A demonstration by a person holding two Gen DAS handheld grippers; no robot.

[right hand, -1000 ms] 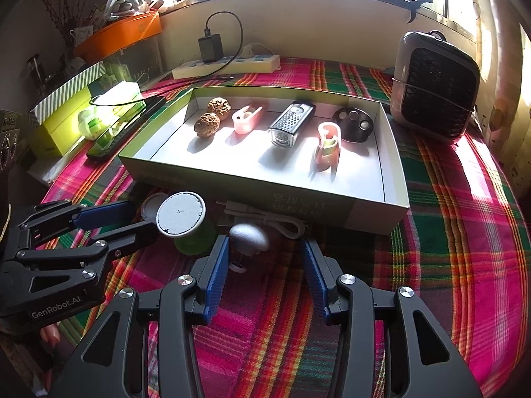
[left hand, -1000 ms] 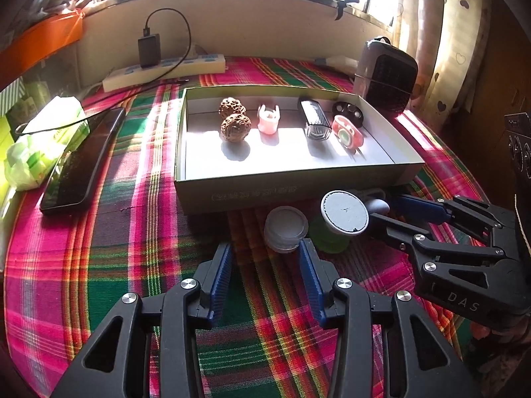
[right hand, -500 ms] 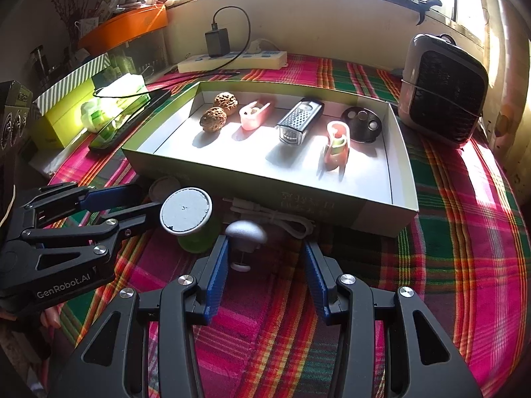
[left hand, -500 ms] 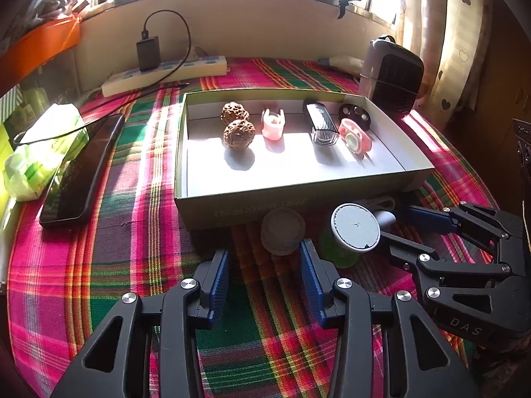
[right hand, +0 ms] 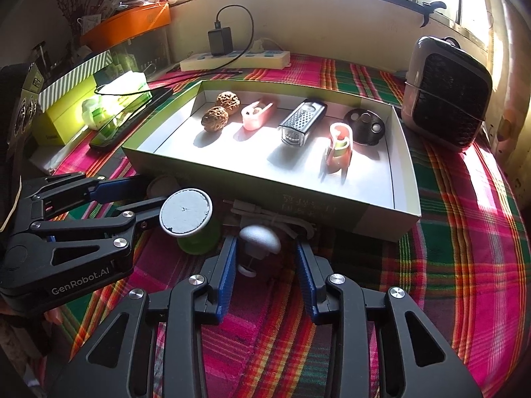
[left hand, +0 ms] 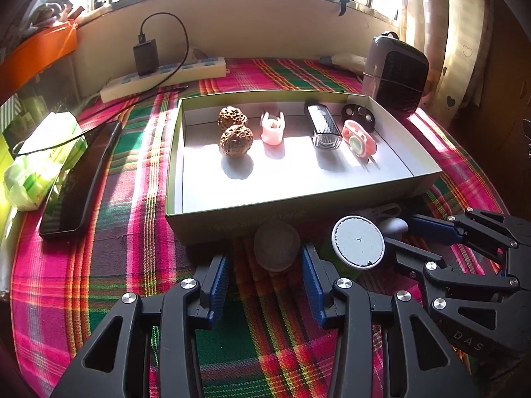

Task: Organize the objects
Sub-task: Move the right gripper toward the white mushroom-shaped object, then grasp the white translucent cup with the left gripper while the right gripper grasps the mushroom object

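Observation:
A small round translucent jar [left hand: 277,245] stands on the plaid cloth just in front of the cardboard box [left hand: 298,205]. My left gripper [left hand: 265,275] is open, with the jar between its fingertips and a gap on the left side. Beside the jar is a green bottle with a white lid [right hand: 186,211]. A white mushroom-shaped piece [right hand: 260,238] lies between the fingers of my right gripper [right hand: 265,265]. Its jaws are closing, and the pads stand clear of the piece. The box holds two walnuts [left hand: 236,141], a pink holder, a small grater [right hand: 300,122] and other small items.
A white cable [right hand: 265,214] lies against the box front behind the mushroom piece. A small heater [right hand: 446,94] stands at the back right. A power strip [left hand: 166,78] runs along the wall, and a phone [left hand: 78,182] and a tissue pack [left hand: 43,159] lie at the left.
My left gripper has edged forward, so the round jar now sits between its fingertips. The right gripper's fingers have drawn closer together around the mushroom piece.

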